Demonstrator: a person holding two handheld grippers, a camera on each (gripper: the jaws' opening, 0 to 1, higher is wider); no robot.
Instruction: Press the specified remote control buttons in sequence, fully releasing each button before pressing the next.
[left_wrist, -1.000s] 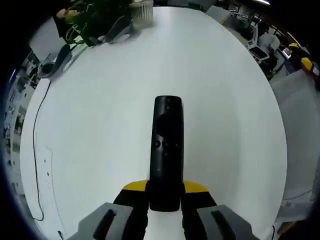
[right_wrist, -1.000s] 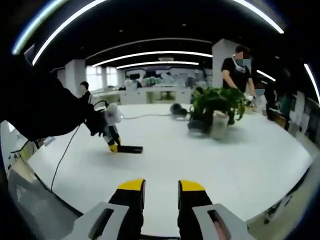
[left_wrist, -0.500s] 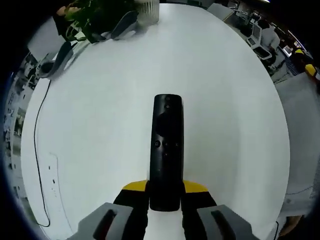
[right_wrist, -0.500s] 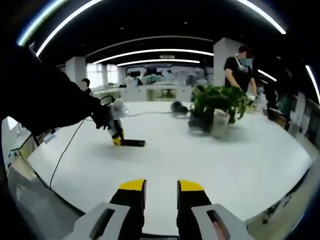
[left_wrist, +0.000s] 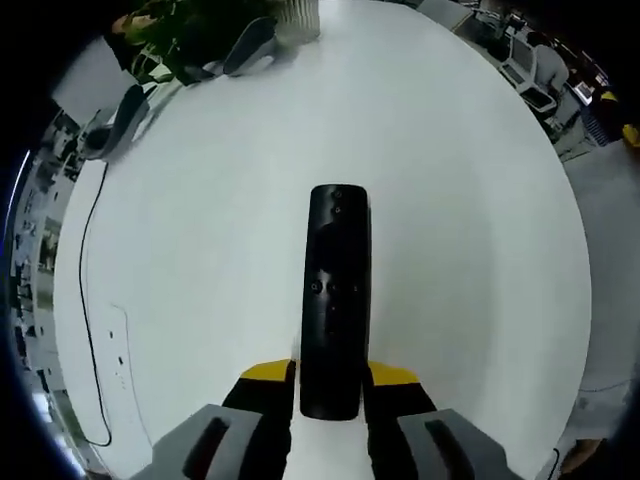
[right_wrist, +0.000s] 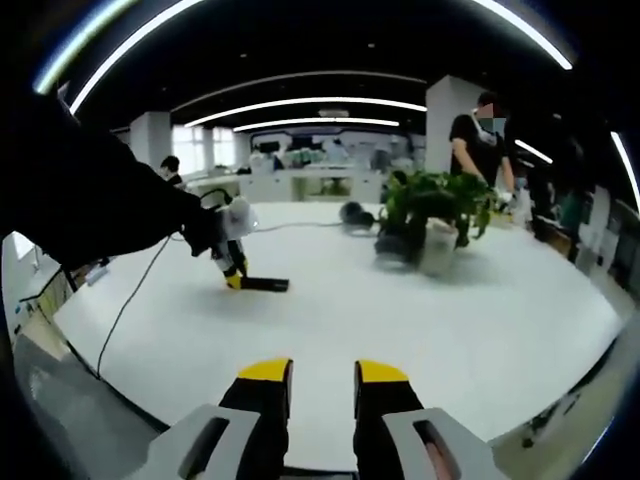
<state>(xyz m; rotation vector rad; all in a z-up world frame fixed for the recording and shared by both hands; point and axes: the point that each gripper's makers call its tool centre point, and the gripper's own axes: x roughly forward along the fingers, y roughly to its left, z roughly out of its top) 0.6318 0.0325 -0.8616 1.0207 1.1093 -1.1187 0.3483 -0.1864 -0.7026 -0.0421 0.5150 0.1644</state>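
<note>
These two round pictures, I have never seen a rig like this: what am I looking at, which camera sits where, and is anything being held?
A person holds a hand-held two-jaw gripper in each hand; a fisheye camera rides on each and looks forward along its jaws.

The left gripper view looks down on a large white table. The left gripper, with yellow-tipped jaws, is shut on the near end of a long black remote control, buttons facing up.

The right gripper view looks across the same table from lower and further off. The right gripper hovers with a small gap between its jaws and holds nothing. Across the table you see the left gripper and remote from outside, in the person's dark-sleeved arm.

Also on the table: a green potted plant in a white pot and a thin black cable.
</note>
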